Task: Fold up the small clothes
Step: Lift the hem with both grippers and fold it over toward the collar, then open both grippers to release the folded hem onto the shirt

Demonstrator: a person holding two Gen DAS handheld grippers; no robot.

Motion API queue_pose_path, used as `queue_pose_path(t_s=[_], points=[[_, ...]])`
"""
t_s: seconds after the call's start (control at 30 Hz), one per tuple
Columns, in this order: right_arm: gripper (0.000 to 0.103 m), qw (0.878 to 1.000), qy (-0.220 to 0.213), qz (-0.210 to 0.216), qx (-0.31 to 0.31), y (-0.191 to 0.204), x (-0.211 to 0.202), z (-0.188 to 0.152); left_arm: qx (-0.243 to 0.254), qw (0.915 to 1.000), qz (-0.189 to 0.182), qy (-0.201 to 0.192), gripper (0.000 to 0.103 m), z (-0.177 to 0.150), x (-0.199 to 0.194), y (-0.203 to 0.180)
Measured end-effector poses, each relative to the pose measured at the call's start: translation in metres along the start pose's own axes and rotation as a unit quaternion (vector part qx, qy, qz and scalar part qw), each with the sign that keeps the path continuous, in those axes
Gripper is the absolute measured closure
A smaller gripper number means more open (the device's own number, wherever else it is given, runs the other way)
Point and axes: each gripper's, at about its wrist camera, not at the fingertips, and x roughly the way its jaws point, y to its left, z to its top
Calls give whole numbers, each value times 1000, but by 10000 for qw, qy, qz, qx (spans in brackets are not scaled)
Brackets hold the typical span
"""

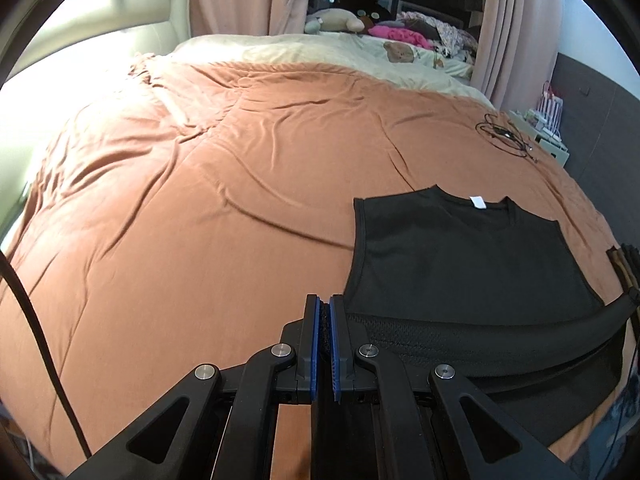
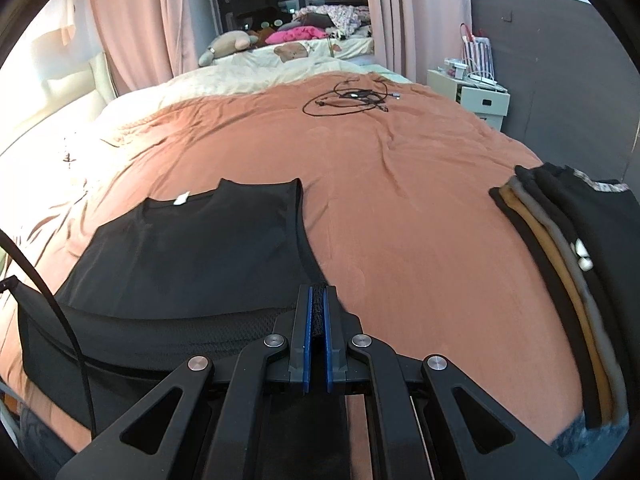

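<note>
Left wrist: left claw (image 1: 324, 312) clamped on black vest (image 1: 460, 256) hem; right claw (image 2: 316, 304) likewise. Bedspread (image 1: 200, 200) bare toward 10 o'clock.

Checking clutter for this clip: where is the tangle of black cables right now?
The cables lie on the orange bedspread at its far side, well beyond the black top and near the white bedside cabinet.

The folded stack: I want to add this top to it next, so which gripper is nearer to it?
Right. The right gripper grips the black top's hem corner on the stack's side; the left gripper grips the far corner.
</note>
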Motion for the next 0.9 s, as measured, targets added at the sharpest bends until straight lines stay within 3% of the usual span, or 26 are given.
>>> queue_pose_path(t_s=[0.53,0.6,0.7,0.73,0.77,0.83,0.9], points=[[102,9975,594,-252,-282,-1,127,78,85,9982,105,581,98,64,119,7],[101,9971,646,-284,-274,-1,137,82,42,9979,103,634,95,69,130,8],[95,9940,629,-736,-499,4,147,90,-2,9972,281,690,85,76,134,10],[84,9944,584,-718,-509,6,147,93,-32,9972,280,692,73,78,131,12],[60,9957,532,-594,-477,5,144,93,-85,9976,227,650,58,78,126,15],[23,9964,372,-536,-538,7,135,89,-55,9985,202,497,44,78,116,18],[22,9954,331,-488,-755,11,128,82,126,9987,179,470,42,73,108,17]])
